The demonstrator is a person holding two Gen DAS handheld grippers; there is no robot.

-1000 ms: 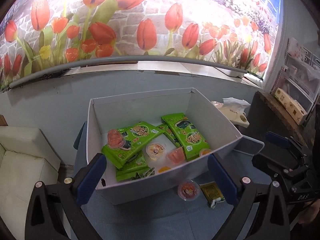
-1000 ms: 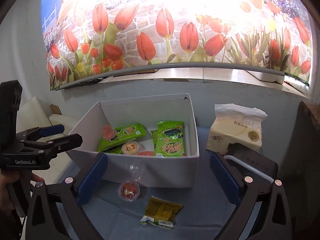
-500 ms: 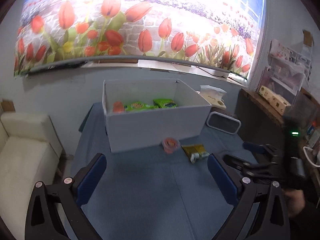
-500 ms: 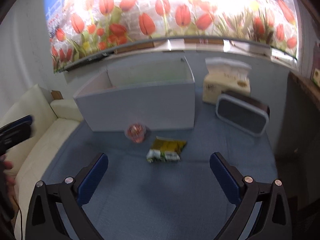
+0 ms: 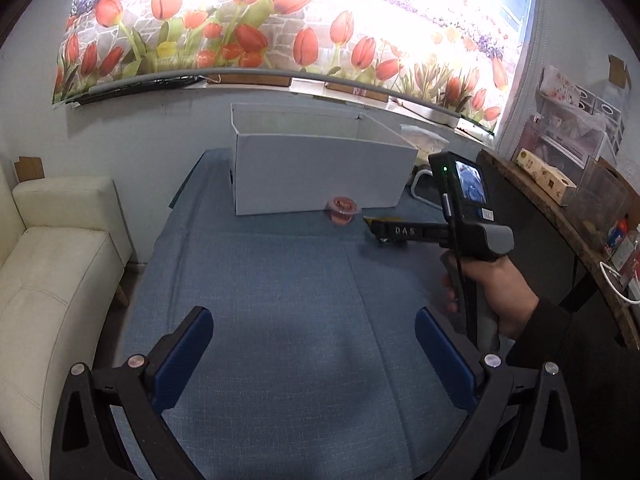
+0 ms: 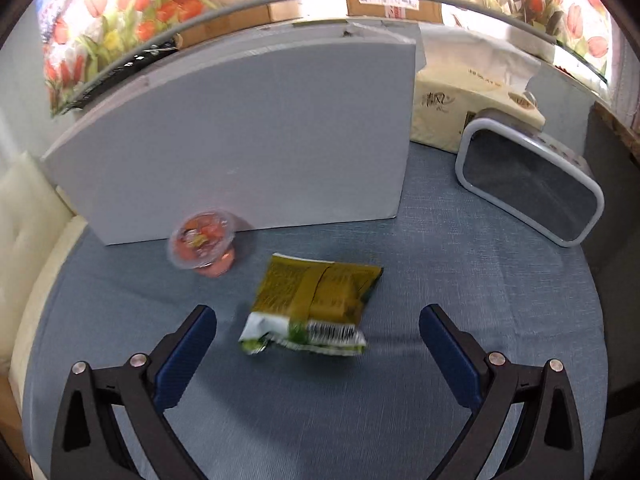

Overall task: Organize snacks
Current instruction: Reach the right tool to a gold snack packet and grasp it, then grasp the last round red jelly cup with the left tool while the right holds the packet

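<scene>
A white box stands on the blue cloth; its front wall fills the right wrist view, its contents hidden. A red jelly cup sits in front of the box, also in the left wrist view. A yellow-green snack packet lies flat just ahead of my right gripper, which is open, low over the cloth. My left gripper is open and empty, far back from the box. The right gripper's body hides the packet in the left wrist view.
A tissue pack and a grey-rimmed dark device stand right of the box. A cream sofa is on the left. A wooden shelf with boxes is on the right. A tulip mural covers the wall.
Both grippers pulled back from above the box. My right gripper then dropped low and moved in on the yellow-green packet. The left gripper retreated farther toward the near edge.
</scene>
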